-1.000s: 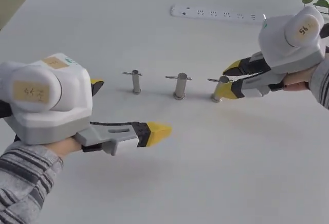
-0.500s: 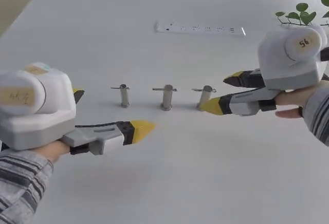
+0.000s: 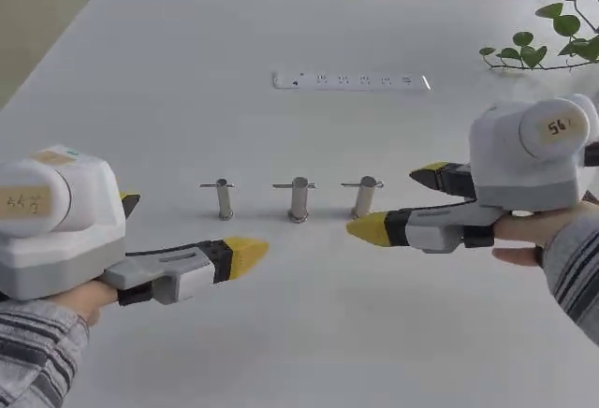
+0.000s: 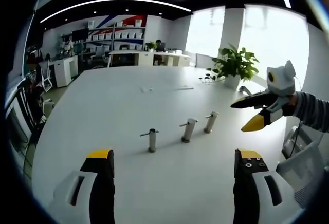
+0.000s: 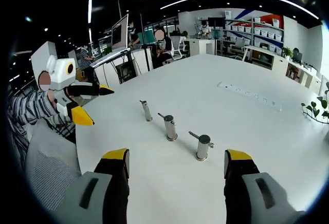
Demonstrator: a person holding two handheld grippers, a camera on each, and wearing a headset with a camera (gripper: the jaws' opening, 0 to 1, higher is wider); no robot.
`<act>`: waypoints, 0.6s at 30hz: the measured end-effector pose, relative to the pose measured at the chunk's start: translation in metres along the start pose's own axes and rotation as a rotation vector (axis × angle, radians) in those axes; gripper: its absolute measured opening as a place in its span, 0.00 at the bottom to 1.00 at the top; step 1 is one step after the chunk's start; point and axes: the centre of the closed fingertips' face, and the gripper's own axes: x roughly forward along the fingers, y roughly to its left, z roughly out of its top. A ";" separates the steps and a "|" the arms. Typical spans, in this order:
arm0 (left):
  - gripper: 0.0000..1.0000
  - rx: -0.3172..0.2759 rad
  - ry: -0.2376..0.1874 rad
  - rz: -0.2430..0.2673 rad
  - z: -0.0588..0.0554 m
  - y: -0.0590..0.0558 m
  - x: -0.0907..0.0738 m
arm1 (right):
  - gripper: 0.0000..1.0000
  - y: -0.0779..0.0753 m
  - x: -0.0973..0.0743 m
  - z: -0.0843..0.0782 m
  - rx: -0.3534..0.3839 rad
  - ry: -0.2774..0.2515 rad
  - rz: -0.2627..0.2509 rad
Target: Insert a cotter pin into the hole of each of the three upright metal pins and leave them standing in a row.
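Metal pins [image 3: 298, 199] upright in row — left gripper [image 3: 192, 225], right gripper [image 3: 391, 201] flank them, fingers [image 3: 234, 255] wide apart, empty.

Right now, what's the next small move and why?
Probably just draw the left gripper and right gripper back and stop. Both are open and clear. In the head view the left pin, middle pin and right pin stand upright in a row, each apparently with a cotter pin across its top.

Bright, even overhead light. Table [image 3: 309, 333] near white; faint soft shadows beside pins [image 3: 299, 200]. Gripper views: fisheye bending at edges. Window [image 4: 267, 34] glare, upper right of left gripper view.
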 end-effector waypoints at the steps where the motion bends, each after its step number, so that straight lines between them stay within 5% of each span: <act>1: 0.97 -0.010 -0.009 -0.003 0.001 -0.001 -0.001 | 0.74 0.002 -0.002 -0.001 0.010 -0.005 -0.005; 18: 0.94 -0.009 -0.015 0.000 0.000 -0.004 -0.010 | 0.80 0.012 -0.008 -0.013 0.114 -0.056 -0.074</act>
